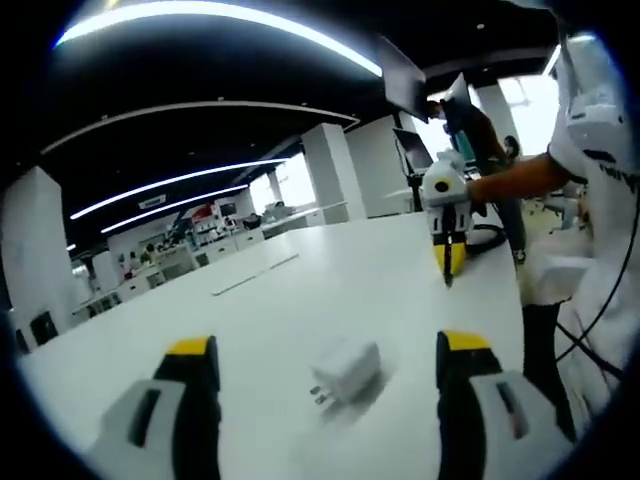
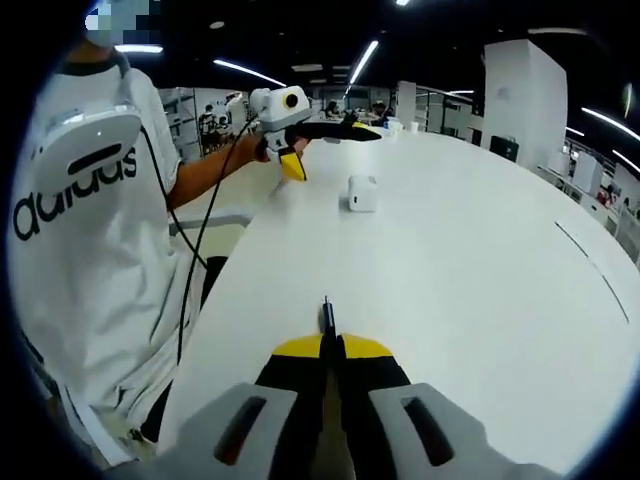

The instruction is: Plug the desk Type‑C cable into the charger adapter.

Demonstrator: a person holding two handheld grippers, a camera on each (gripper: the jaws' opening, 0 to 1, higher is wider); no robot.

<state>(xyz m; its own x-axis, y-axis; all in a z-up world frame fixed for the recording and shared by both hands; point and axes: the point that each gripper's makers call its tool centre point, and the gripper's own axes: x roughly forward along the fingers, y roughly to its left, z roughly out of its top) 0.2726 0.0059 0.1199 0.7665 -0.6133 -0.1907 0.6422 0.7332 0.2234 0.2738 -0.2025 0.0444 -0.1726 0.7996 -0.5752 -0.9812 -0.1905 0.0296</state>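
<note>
A white charger adapter lies on the white table, prongs toward the camera, between the spread jaws of my left gripper, which is open and touches nothing. Farther off, my right gripper points its yellow tips down over the table. In the right gripper view, my right gripper is shut on the dark Type-C plug, whose tip sticks out past the jaws. The adapter lies ahead of it, with the open left gripper just behind it. The cable behind the plug is hidden.
A person in a white T-shirt stands at the table's edge, holding both grippers. A black cord hangs from the left gripper toward the person. White pillars and desks stand in the office beyond.
</note>
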